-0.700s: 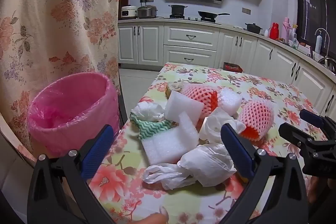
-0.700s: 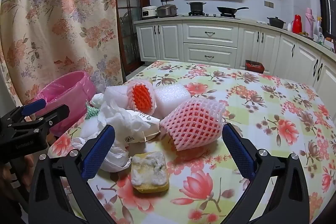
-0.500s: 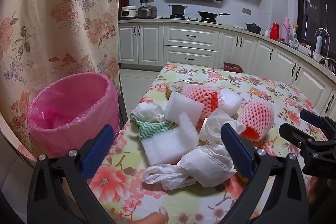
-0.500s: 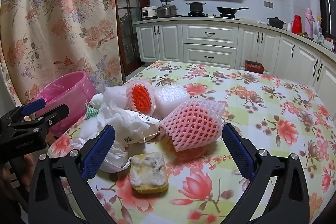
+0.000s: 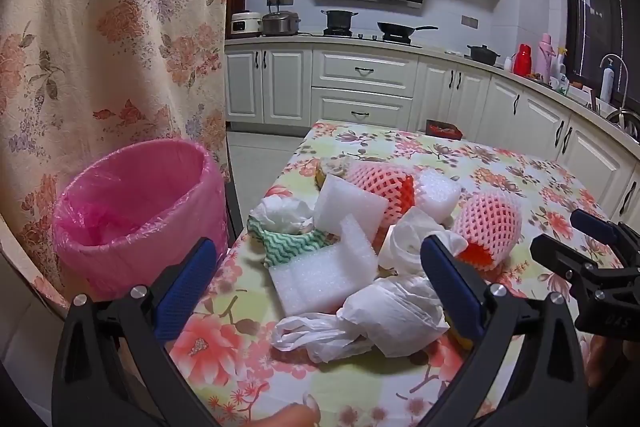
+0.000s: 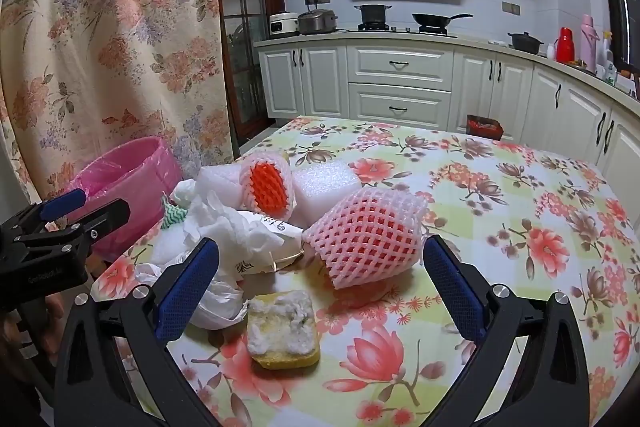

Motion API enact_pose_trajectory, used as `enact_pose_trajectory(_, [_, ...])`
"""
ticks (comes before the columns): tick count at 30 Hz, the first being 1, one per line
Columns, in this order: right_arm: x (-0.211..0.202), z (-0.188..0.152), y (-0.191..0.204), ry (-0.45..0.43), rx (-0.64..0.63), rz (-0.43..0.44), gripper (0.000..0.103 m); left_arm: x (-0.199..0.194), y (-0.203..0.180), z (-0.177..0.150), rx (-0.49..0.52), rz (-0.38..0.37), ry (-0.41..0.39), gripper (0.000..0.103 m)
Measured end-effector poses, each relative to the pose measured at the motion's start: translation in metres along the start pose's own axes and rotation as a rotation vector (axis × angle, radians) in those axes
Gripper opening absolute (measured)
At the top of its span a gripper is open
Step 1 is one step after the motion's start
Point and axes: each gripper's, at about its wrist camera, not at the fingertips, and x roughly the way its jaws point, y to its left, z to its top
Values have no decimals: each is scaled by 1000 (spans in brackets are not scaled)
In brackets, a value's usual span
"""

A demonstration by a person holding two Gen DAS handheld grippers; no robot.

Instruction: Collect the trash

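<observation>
Left wrist view unchanged: left gripper [image 5: 320, 275] and right gripper [image 6: 320, 275] stay spread, empty.

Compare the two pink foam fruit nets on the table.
The nearer net lies on its side beside the sponge, its pink mesh side facing the right wrist camera. The farther net sits in the trash pile and turns its open end toward that camera, showing the orange inside. The nearer looks larger, perhaps only from closeness. Both are pink mesh with orange inside.
</observation>
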Motion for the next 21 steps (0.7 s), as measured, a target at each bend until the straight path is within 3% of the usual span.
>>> enact_pose_trajectory(21, [-2, 1, -2, -5, 3, -2, 96, -1, -1, 3, -2, 0, -2, 99])
